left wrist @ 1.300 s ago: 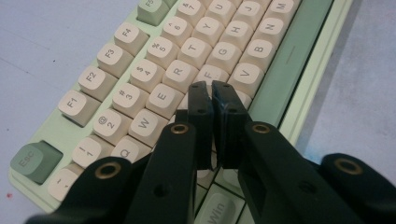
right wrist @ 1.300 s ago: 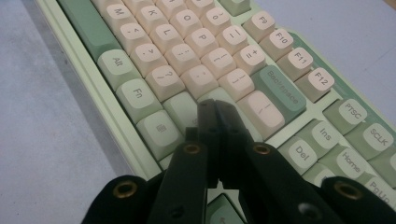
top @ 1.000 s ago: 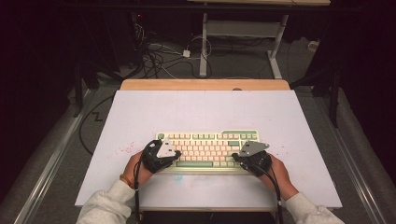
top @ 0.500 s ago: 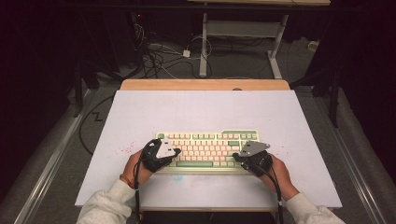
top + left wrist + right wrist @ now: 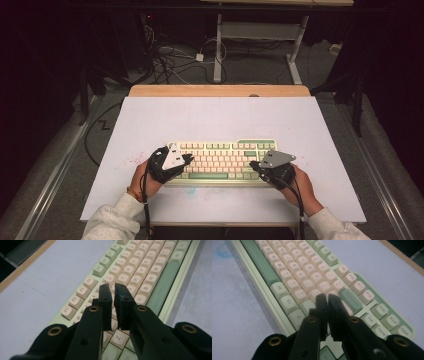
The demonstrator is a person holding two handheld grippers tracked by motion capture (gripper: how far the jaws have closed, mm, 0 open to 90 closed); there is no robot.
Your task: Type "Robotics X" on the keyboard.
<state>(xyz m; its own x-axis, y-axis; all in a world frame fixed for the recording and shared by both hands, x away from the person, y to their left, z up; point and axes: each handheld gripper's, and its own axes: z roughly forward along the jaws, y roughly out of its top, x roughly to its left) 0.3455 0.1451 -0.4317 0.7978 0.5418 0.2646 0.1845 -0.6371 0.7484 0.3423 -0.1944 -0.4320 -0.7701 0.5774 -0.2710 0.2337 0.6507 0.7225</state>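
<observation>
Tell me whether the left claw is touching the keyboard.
Cannot tell. In the left gripper view, the left claw hangs nearly shut over the keyboard, tips hiding the keys beneath.

One keyboard (image 5: 222, 160), two tongs (left (image 5: 186, 159), right (image 5: 254, 165))

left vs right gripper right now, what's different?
The left gripper sits over the keyboard's left end, near the F keys; the right gripper sits over its right end, near Ins and Home. The left jaws show a slightly wider slit than the right's. Both are black, nearly closed, holding nothing, tips over the keys.
</observation>
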